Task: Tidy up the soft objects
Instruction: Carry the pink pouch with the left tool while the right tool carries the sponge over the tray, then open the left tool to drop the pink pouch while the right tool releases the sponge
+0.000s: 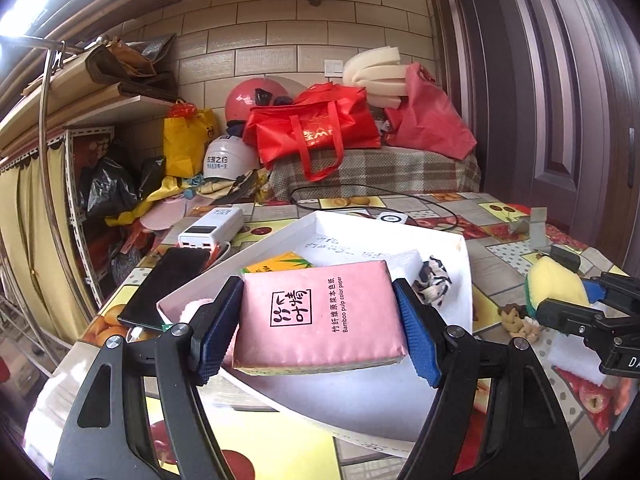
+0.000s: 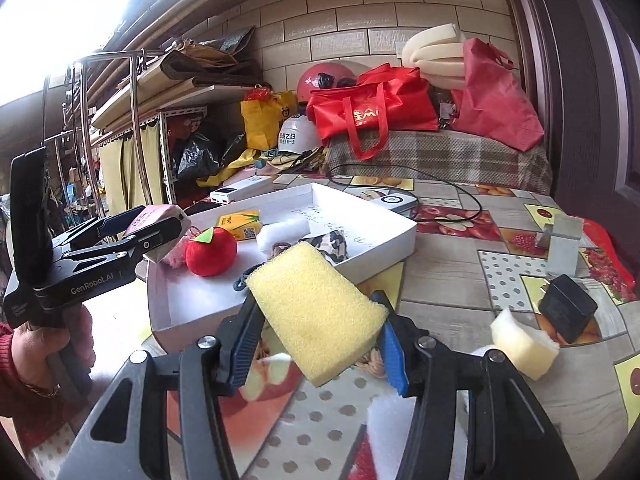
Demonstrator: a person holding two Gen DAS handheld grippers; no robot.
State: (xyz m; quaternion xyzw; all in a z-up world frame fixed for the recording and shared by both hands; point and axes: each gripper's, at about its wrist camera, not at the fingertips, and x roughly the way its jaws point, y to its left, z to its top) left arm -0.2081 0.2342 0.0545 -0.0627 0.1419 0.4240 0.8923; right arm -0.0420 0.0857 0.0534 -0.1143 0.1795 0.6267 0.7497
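My left gripper (image 1: 316, 286) is shut on a pink tissue pack (image 1: 320, 312), its blue pads pressing both short sides, over the near corner of a white box (image 1: 400, 228). The right wrist view shows that gripper (image 2: 158, 220) at the left with the pink pack (image 2: 156, 210). My right gripper (image 2: 316, 300) is shut on a yellow sponge (image 2: 316, 320), tilted, just in front of the box wall (image 2: 380, 256). Inside the box lie a red plush apple (image 2: 212, 252), a yellow tissue pack (image 2: 240, 224), a white foam block (image 2: 280, 232) and a patterned cloth (image 2: 332, 246).
A power bank (image 1: 212, 228) and a black phone (image 1: 164, 288) lie left of the box. On the fruit-print tablecloth to the right are a foam piece (image 2: 520, 344), a small black box (image 2: 568, 308), a grey bracket (image 2: 564, 240) and a black cable (image 2: 440, 188). A person's hand (image 2: 52, 344) grips the left handle.
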